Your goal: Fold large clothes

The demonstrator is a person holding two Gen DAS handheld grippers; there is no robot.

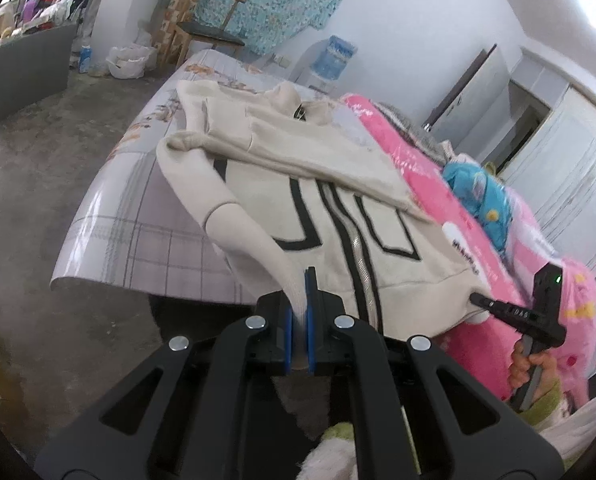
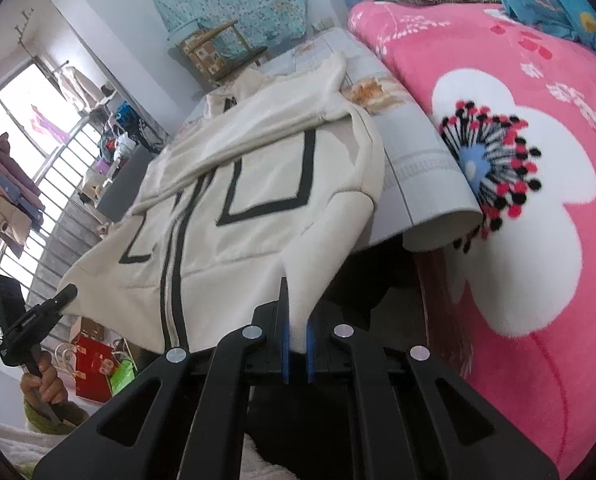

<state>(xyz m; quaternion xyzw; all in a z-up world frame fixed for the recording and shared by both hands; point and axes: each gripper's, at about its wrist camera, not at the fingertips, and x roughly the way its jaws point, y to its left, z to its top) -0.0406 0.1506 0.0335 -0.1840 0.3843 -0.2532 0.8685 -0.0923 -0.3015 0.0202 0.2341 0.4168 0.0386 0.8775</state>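
We have both grippers clenched on the cream jacket (image 1: pixel 310 184): the left gripper (image 1: pixel 302 320) pinches one bottom hem corner, the right gripper (image 2: pixel 295 332) the other. Ahead of each gripper the jacket lies spread on the bed (image 1: pixel 137 216), zip up, sleeves folded across the chest, with the pink blanket (image 2: pixel 538 240) just beside it on our right. We judge the fabric thick, soft and limp, fairly heavy, so it will sag between our grips; the hem corners seem the best hold. The collar end is small and blurred, and the hem's middle drops out of sight below the grippers.
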